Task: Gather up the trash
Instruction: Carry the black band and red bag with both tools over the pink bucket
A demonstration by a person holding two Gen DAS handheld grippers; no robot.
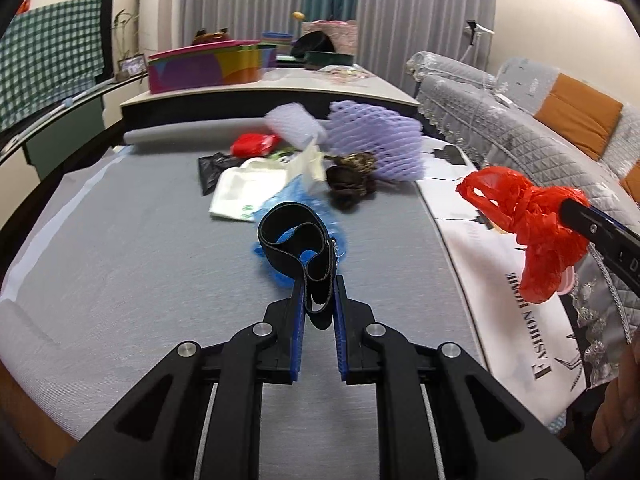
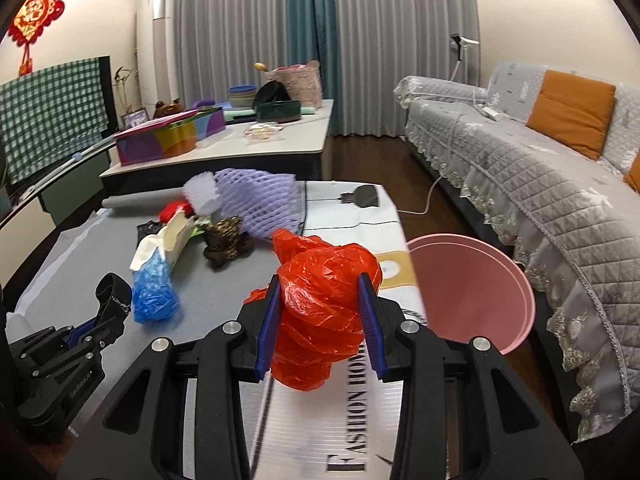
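Nearest us, our left gripper (image 1: pixel 319 280) is clenched on a black elastic strap loop (image 1: pixel 294 236), lifted clear of the grey cloth-covered counter (image 1: pixel 140 248). Our right gripper (image 2: pixel 320 280) grasps a crumpled red plastic bag (image 2: pixel 326 308), pads pressing it on both sides, held above the counter's right edge w/ a white printed sheet (image 2: pixel 320 432) below. Just right of that, a pink round plastic basin (image 2: pixel 472 292) sits beside the counter, between it & the grey quilted sofa (image 2: pixel 520 184). Trash left on the counter, farther out: a blue crinkled plastic bag (image 2: pixel 154 288), a white plastic bag (image 1: pixel 248 192), a brown patterned wad (image 1: pixel 352 176), lilac foam fruit netting (image 1: pixel 376 140), a small red wrapper (image 1: pixel 252 144).
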